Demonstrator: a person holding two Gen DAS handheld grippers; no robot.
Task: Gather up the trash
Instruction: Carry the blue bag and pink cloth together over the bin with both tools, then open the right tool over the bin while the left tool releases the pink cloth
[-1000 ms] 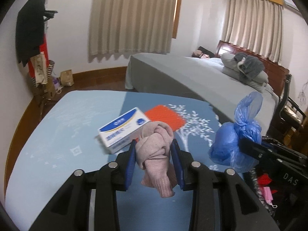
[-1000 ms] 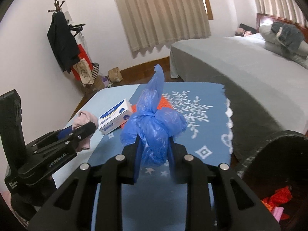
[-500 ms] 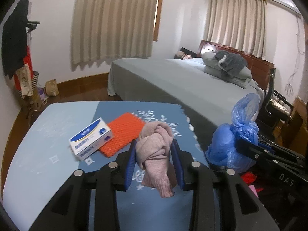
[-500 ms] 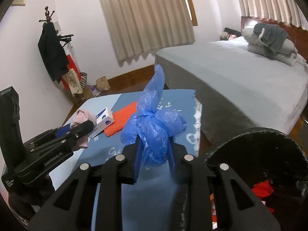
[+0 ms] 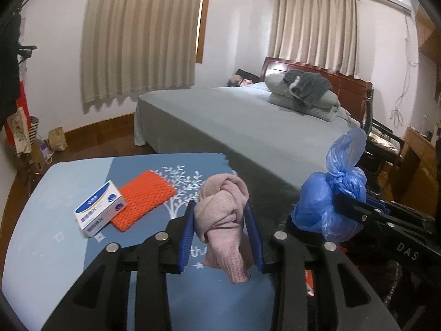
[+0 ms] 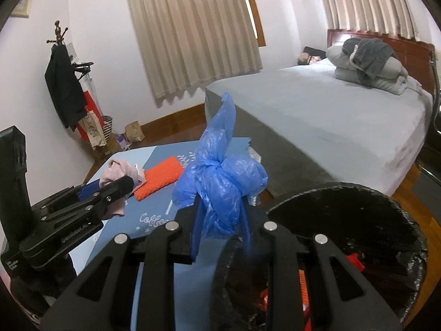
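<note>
My left gripper (image 5: pixel 220 220) is shut on a knotted pink cloth (image 5: pixel 223 215) and holds it above the right part of the blue table (image 5: pixel 49 212). My right gripper (image 6: pixel 220 215) is shut on a knotted blue plastic bag (image 6: pixel 220 182), held over the near rim of a black trash bin (image 6: pixel 358 220) with red scraps inside. The bag also shows in the left wrist view (image 5: pixel 330 207), right of the cloth. The pink cloth shows in the right wrist view (image 6: pixel 118 173) at the left.
A white and blue box (image 5: pixel 100 211) and an orange textured pad (image 5: pixel 143 197) lie on the table. A grey bed (image 5: pixel 248 127) stands behind. A coat rack (image 6: pixel 63 82) is at the left wall. A chair (image 5: pixel 380 143) is at the right.
Both grippers have swung to the right with their loads. The blue bag now hangs over the trash bin's rim, and the box and pad lie farther to the left.
</note>
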